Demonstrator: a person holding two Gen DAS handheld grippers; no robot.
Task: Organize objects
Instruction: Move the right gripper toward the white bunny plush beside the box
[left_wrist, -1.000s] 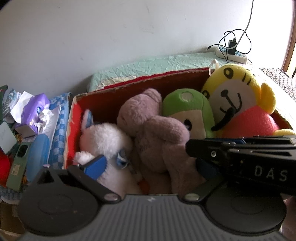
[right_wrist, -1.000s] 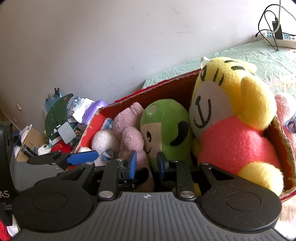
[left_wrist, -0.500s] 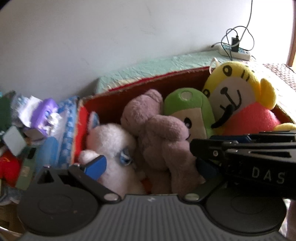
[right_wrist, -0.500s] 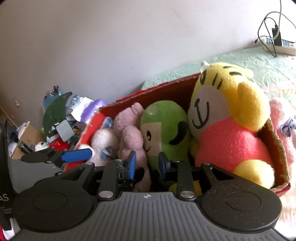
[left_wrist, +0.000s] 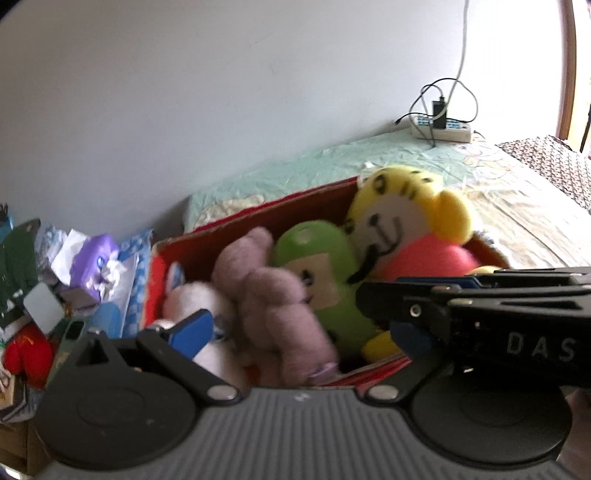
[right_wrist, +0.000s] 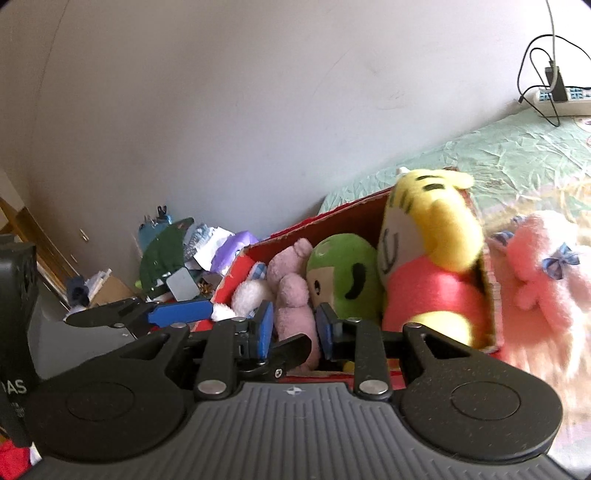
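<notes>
A red cardboard box (left_wrist: 243, 218) (right_wrist: 321, 221) sits on the bed and holds several plush toys: a white one (left_wrist: 184, 299) (right_wrist: 247, 295), a mauve bear (left_wrist: 269, 284) (right_wrist: 291, 291), a green one (left_wrist: 317, 254) (right_wrist: 343, 266) and a yellow tiger in a pink shirt (left_wrist: 402, 221) (right_wrist: 436, 258). My left gripper (left_wrist: 295, 332) is open and empty in front of the box. My right gripper (right_wrist: 293, 325) is open with a narrow gap, empty, just before the box; its body crosses the left wrist view (left_wrist: 480, 314).
A pink plush (right_wrist: 543, 266) lies on the bed right of the box. Clutter with a purple tissue pack (left_wrist: 92, 262) and a green item (right_wrist: 162, 254) is piled left of it. A power strip with cables (left_wrist: 439, 125) lies by the wall.
Both grippers have pulled back and up from the box, which looks smaller and farther. The pink plush beside the box has come into the right wrist view.
</notes>
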